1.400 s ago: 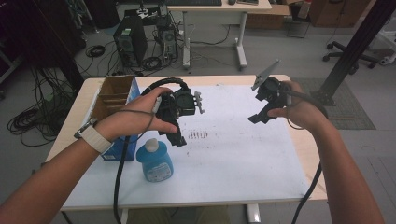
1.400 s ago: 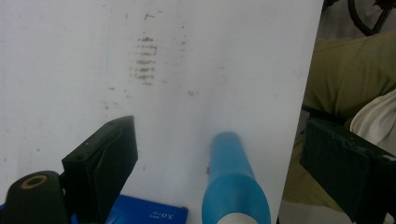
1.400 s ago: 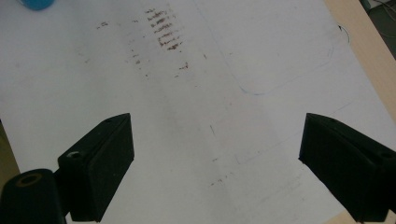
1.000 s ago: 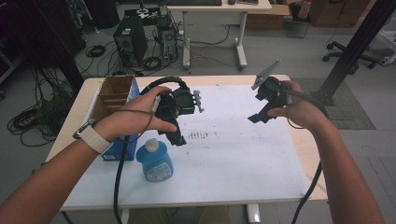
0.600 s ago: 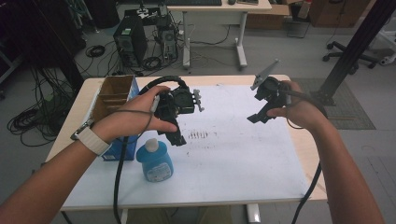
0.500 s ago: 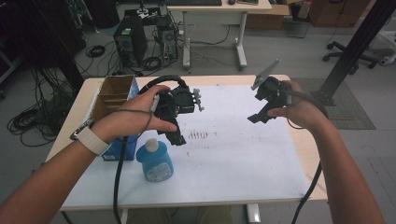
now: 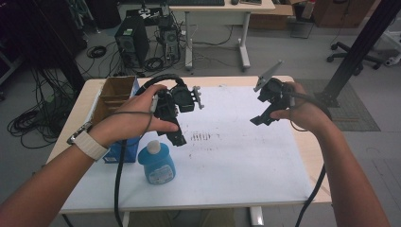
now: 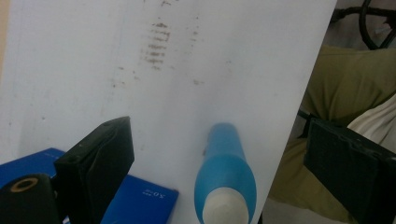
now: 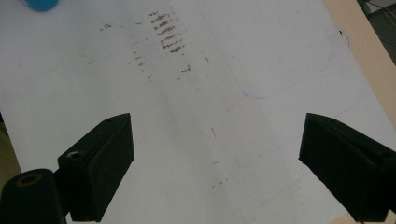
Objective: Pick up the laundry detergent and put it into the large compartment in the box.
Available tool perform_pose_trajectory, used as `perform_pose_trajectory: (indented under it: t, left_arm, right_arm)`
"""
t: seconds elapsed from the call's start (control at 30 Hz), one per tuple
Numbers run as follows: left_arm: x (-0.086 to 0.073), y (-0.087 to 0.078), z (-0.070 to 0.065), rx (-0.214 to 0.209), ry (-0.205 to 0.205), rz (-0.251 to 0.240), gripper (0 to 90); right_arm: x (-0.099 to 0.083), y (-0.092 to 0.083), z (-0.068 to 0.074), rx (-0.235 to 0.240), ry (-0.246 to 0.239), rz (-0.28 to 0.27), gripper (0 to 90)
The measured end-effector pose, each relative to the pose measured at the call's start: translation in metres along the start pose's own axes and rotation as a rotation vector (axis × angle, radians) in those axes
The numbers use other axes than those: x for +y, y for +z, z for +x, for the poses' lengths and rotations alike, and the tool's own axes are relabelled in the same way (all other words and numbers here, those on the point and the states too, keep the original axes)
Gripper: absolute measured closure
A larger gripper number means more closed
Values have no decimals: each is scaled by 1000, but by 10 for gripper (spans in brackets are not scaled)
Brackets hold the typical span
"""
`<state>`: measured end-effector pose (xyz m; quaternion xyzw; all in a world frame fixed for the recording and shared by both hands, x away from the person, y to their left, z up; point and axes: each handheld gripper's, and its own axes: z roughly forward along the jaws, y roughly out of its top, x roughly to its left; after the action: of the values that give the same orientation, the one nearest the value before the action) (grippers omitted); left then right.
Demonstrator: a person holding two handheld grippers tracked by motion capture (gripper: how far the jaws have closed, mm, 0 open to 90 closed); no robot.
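Nothing much has moved since the earlier frames: both hands hold the same poses above the counter (image 7: 283,198), with only a slight shift of the left gripper (image 7: 177,137). Taking the blue bottle (image 7: 157,163) as landmark, the white sheet (image 7: 236,161) covering the counter spreads out to its right and beyond it. A cardboard box (image 7: 116,92) stands behind the bottle at the far left edge, and a blue carton (image 7: 122,152) sits just beside the bottle's left. The left gripper hangs just above and behind the bottle, jaws spread wide and holding nothing. The right gripper (image 7: 257,120) is well apart to the right, jaws also wide and empty. Brown smudges (image 7: 201,137) mark the sheet right of the bottle.
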<state>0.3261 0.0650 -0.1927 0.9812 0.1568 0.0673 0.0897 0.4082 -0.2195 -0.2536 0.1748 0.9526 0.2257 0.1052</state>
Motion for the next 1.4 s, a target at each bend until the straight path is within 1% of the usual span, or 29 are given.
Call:
perform_pose_trajectory:
  t: [0.03, 0.07, 0.17, 0.2, 0.33, 0.37, 0.4, 0.67, 0.77, 0.8, 0.97, 1.03, 1.1, 1.17, 1.3, 1.4]
  left_arm:
    - [0, 0, 0, 0, 0, 0, 88]
    - [-1, -2, 1, 4, -14, -2, 88]
    - [-3, -3, 1, 4, -21, 2, 87]
    - [-4, -4, 1, 6, -29, 7, 87]
    - [-7, -4, 2, 8, -37, 17, 88]
    - [-8, -5, 2, 4, -40, 23, 88]
    - [-10, -6, 2, 2, -47, 20, 88]
    - [-15, -4, 2, -16, -54, 42, 89]
    - [-18, -5, 3, -23, -49, 44, 90]
    - [-21, -6, 3, -32, -53, 43, 90]
    - [-25, -6, 3, -33, -57, 47, 89]
    - [-28, -4, 3, -36, -70, 57, 88]
    - [-28, -3, 3, -35, -65, 56, 88]
    - [-30, -3, 2, -35, -72, 54, 88]
    - [-33, -3, 2, -36, -70, 52, 88]
    - [-35, -2, 1, -45, -69, 49, 89]
  right_arm:
    - [0, 0, 0, 0, 0, 0, 103]
    - [0, 0, 1, 0, 1, 1, 103]
    - [0, -1, 1, -1, 0, -1, 103]
    - [1, -1, 1, 0, -1, -3, 103]
    - [1, -2, 2, -3, -2, -5, 103]
    - [2, -2, 2, -3, -1, -6, 103]
    - [2, -3, 2, -3, -2, -6, 103]
    - [4, -3, 2, -4, -8, -7, 103]
    - [4, -2, 2, -3, -8, -5, 103]
    - [4, -2, 3, -4, -8, -6, 103]
    - [4, -3, 3, -5, -8, -7, 103]
    - [5, -3, 3, -5, -6, -7, 103]
    - [5, -3, 3, -6, -7, -9, 103]
    - [5, -3, 4, -5, -8, -10, 103]
    - [5, -2, 4, -4, -9, -8, 103]
    - [6, -3, 4, -5, -8, -8, 103]
